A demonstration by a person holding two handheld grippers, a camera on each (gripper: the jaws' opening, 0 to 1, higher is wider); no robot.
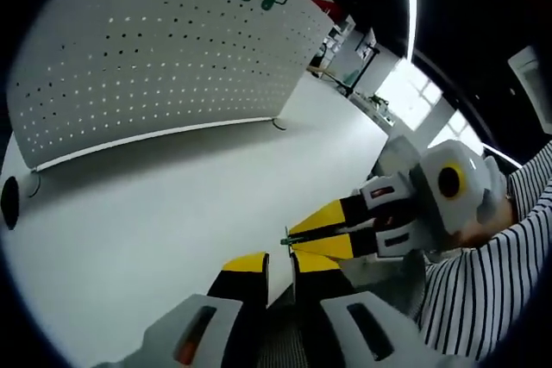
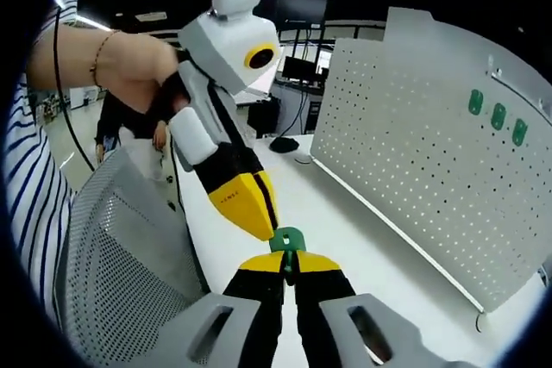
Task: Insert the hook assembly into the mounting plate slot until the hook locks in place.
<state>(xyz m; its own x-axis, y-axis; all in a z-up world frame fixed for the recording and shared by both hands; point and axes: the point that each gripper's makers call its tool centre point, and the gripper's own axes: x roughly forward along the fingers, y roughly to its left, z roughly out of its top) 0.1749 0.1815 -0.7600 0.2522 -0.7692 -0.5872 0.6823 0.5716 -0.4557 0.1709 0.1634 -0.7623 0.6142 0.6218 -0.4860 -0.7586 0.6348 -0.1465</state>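
- While the green hook assembly (image 2: 287,239) is sitting low in the middle of the right gripper view, the right claw (image 2: 289,263) is pinching it between its yellow tips, jaws drawn together on it.
- The left claw (image 2: 259,213) is coming in from the upper left of that frame, its yellow tips touching the top of the same green piece; whether it is gripping or only steadying, I cannot tell.
- In the left gripper view, the left claw (image 1: 280,263) is rising from the bottom edge with its jaws nearly together, and the right claw (image 1: 297,240) is entering from the right with a sliver of green hook assembly (image 1: 286,240) at its tip.
- The white pegboard mounting plate (image 2: 414,152) is standing upright on the desk (image 2: 345,230), filling the right of the frame, well apart from the hook; three green hooks (image 2: 497,115) are already hanging near its upper right.
- Judging by this, the hook must travel rightward to the plate, and the right claw is holding it best.
- The hook's prongs and long axis are hidden behind the jaws; which slot is meant is unclear.
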